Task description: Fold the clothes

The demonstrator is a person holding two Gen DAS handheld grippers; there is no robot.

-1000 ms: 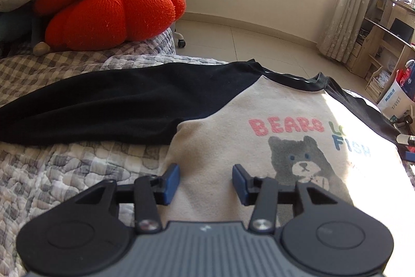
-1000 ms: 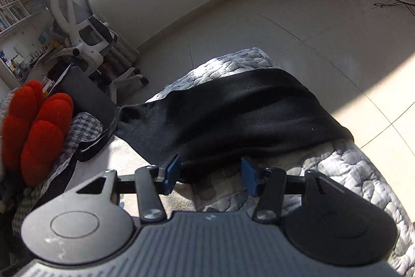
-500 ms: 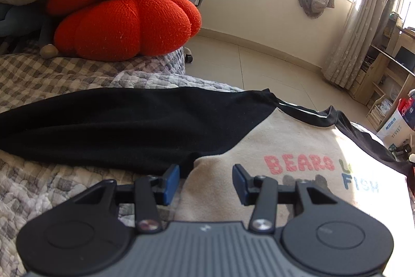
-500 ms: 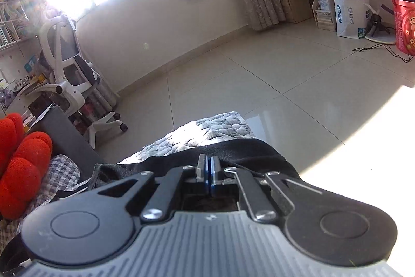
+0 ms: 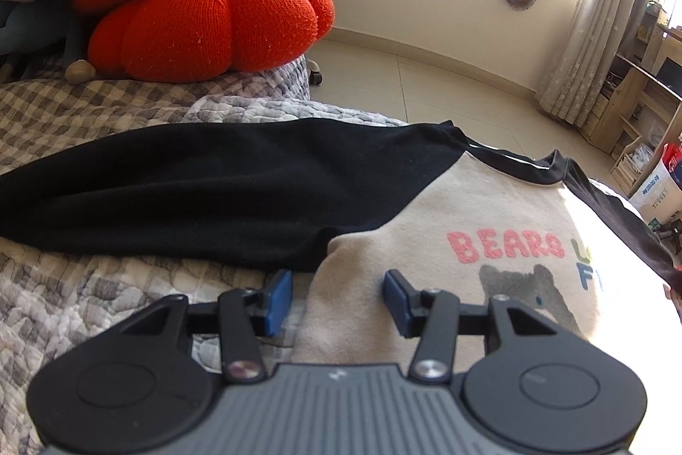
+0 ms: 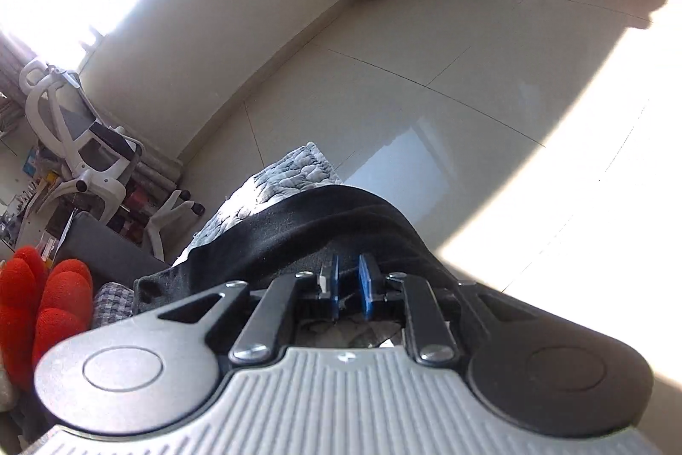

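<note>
Left-wrist view, read from its left side across: a grey quilted bedspread (image 5: 85, 297) covers the bed, with a checked blanket (image 5: 85, 105) and a red knitted pumpkin cushion (image 5: 204, 15) at the far edge. Spread flat over the quilt lies the raglan sweatshirt (image 5: 426, 250), its black left sleeve (image 5: 213, 190) stretched straight out toward the left of the view, which suits a sleeve-first fold. The left gripper (image 5: 336, 297) hovers low over the seam where sleeve meets the cream body, jaws wide and holding nothing; one blue pad (image 5: 279, 299) sits over the quilt beside the cloth edge, the other over the cream fabric. That straddle looks like a set-up for pinching the side edge near the armpit. Further right, the printed bear and "BEARS" lettering wash out in strong sun, and the rest of the wording cannot be read.

Right-wrist view shows an office chair (image 6: 81, 152) at left, then the other black sleeve (image 6: 324, 229) draped over the quilt corner, tiled floor beyond. The right gripper (image 6: 347, 291) has its jaws narrowed to a slim gap at the sleeve's near edge. Whether fabric is actually caught between the pads cannot be told, since the gripper body hides the cloth beneath. The sweatshirt hem lies outside both views.
</note>
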